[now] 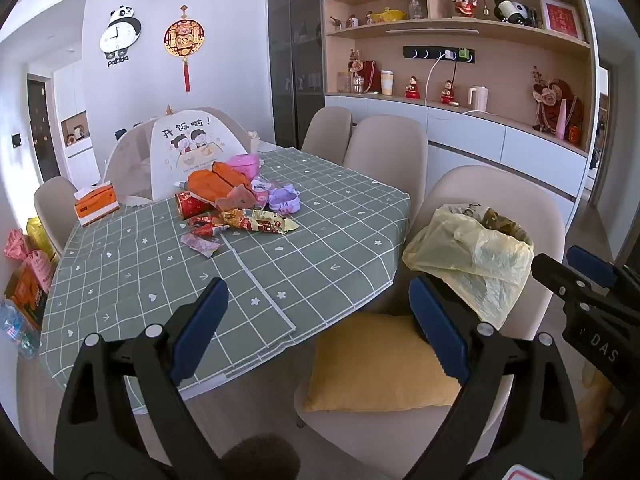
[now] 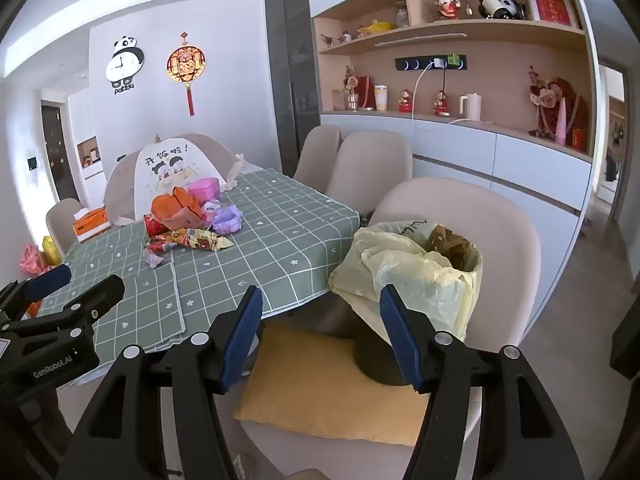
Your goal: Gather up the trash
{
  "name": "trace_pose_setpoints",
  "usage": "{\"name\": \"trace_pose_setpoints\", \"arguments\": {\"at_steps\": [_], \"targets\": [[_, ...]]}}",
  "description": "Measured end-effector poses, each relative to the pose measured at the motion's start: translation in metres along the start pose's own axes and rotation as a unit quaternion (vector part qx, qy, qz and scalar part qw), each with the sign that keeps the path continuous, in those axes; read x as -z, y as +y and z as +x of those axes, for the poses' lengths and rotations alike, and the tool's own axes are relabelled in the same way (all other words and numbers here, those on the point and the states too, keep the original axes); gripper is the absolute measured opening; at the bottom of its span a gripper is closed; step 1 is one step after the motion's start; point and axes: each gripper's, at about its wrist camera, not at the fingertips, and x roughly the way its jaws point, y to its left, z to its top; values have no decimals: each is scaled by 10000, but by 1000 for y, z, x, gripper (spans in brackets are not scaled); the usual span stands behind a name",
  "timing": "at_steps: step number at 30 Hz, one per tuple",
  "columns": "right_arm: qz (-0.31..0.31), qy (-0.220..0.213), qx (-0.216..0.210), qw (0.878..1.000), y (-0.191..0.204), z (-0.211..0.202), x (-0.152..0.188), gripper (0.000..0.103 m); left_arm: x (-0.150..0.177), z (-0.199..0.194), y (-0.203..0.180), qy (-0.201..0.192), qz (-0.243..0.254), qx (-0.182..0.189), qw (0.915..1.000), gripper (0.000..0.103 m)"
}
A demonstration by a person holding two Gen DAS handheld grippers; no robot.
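Note:
A pile of trash (image 1: 236, 204) lies on the table's green checked cloth (image 1: 160, 280): snack wrappers, an orange carton, a red can, purple and pink plastic cups; it also shows in the right wrist view (image 2: 188, 224). A bin lined with a yellow bag (image 1: 476, 256) stands on the near chair, and shows too in the right wrist view (image 2: 412, 272). My left gripper (image 1: 316, 328) is open and empty over the table's near edge. My right gripper (image 2: 320, 332) is open and empty, just in front of the bin.
A yellow cushion (image 1: 380, 364) lies on the near chair seat. Beige chairs (image 1: 384, 148) ring the table. An orange tissue box (image 1: 96, 204) and a food cover (image 1: 188, 148) stand at the far side. Bags and bottles (image 1: 24, 280) sit on the floor at left.

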Motion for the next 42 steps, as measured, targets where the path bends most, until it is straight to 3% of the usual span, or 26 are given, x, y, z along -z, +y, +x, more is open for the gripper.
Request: {"name": "trace_pose_setpoints", "arguments": {"at_steps": [42], "targets": [[42,-31,-24,10000,-1,-2,-1,58,-2,0,-5,65,-8,7,10000,88]]}}
